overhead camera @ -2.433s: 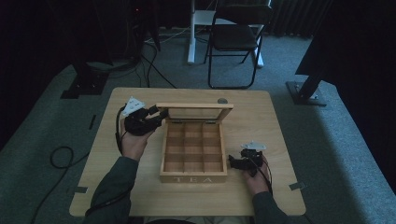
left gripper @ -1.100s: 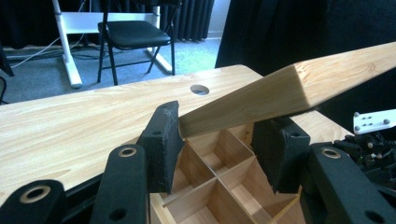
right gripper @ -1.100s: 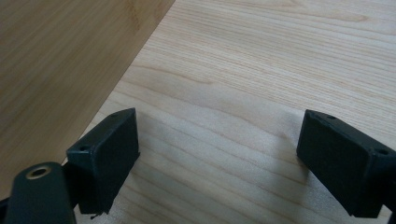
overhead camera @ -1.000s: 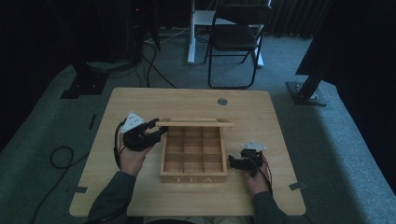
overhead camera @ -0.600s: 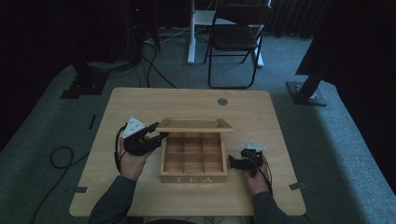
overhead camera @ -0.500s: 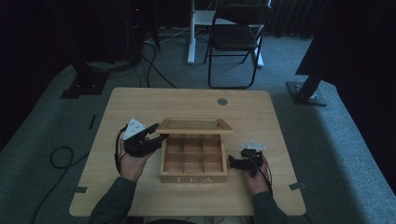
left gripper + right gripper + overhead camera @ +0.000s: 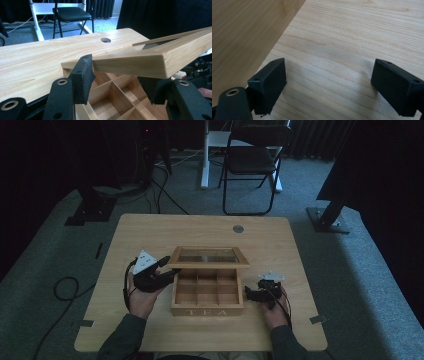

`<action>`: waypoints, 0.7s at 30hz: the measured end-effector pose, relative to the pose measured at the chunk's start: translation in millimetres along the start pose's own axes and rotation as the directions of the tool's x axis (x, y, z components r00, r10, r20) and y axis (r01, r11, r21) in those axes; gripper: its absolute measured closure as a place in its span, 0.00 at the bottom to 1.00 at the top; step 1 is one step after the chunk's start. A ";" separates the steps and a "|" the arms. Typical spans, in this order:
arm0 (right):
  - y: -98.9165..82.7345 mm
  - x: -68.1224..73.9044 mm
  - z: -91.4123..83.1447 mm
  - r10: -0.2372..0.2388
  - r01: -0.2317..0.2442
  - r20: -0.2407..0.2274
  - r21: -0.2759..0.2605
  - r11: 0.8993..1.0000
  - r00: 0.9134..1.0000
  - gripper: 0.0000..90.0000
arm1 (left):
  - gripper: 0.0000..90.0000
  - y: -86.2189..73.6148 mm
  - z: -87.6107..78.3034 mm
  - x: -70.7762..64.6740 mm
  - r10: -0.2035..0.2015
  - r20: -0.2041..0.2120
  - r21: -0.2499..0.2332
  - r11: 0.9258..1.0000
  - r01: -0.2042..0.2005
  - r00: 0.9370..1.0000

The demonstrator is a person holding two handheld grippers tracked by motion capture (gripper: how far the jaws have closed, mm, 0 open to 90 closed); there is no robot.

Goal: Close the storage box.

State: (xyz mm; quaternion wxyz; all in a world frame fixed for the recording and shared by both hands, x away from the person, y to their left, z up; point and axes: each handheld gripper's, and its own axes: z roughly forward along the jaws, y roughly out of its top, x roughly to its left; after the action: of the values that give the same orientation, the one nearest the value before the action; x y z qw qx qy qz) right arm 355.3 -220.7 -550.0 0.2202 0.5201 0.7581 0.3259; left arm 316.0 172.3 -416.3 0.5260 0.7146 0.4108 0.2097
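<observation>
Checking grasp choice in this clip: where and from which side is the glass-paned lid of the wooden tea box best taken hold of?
Probably at the wooden frame of the half-raised glass-paned lid, on its left front corner, coming from the box's left. That edge stands clear above the open wooden tea box, and the frame is thin and flat enough for jaws to straddle. The left gripper has its jaws spread either side of that corner.

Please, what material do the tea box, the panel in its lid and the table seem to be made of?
The light-brown compartmented tea box looks like pale wood, matte, with visible grain. The window panel in its lid seems to be glass or clear plastic; I cannot tell which. The pale rectangular table shows a smooth wood-grain surface, perhaps solid wood or laminate.
</observation>
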 end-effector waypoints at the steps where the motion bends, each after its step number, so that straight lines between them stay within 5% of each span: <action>1: 0.0 0.0 0.0 0.000 0.000 0.000 0.000 1.000 1.000 0.14 | 0.51 -0.7 -0.4 -0.1 0.000 0.001 0.001 1.000 0.000 1.000; 21: 0.0 0.2 -0.1 0.003 -0.003 0.000 0.002 1.000 1.000 0.14 | 0.53 -9.1 -7.2 -0.6 -0.015 0.032 -0.011 1.000 0.015 0.999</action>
State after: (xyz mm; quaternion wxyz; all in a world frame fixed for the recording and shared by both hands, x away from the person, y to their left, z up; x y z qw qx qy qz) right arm 355.2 -220.6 -549.9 0.2192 0.5214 0.7577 0.3257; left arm 307.1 176.9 -422.0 0.5380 0.7118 0.4064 0.1968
